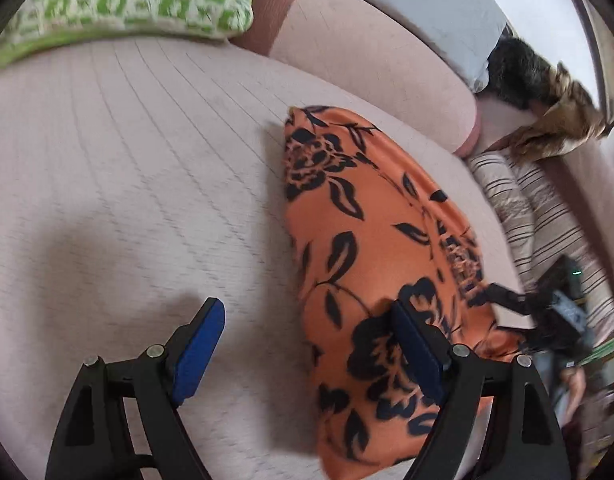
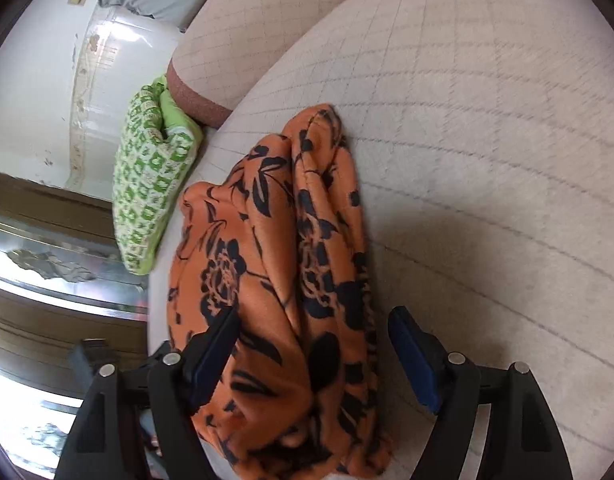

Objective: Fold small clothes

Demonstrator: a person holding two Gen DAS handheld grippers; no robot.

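Orange floral garment (image 2: 275,280) lies bunched on the sofa (image 1: 127,160); both spread, empty grippers, left gripper (image 1: 307,354) and right gripper (image 2: 315,364), likely need an edge next.

Garment (image 1: 371,248): orange cloth with black floral print, lying bunched and partly folded
Place: resting on the pale sofa seat (image 1: 127,160), near the green patterned cushion (image 2: 151,184)

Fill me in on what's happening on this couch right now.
A person with a handheld gripper in each hand is working on an orange cloth with a black flower print, which lies bunched on the pale quilted couch seat. Both the left gripper and the right gripper have their jaws open, and neither is clamping the cloth yet. A green patterned cushion sits at the far end of the seat.
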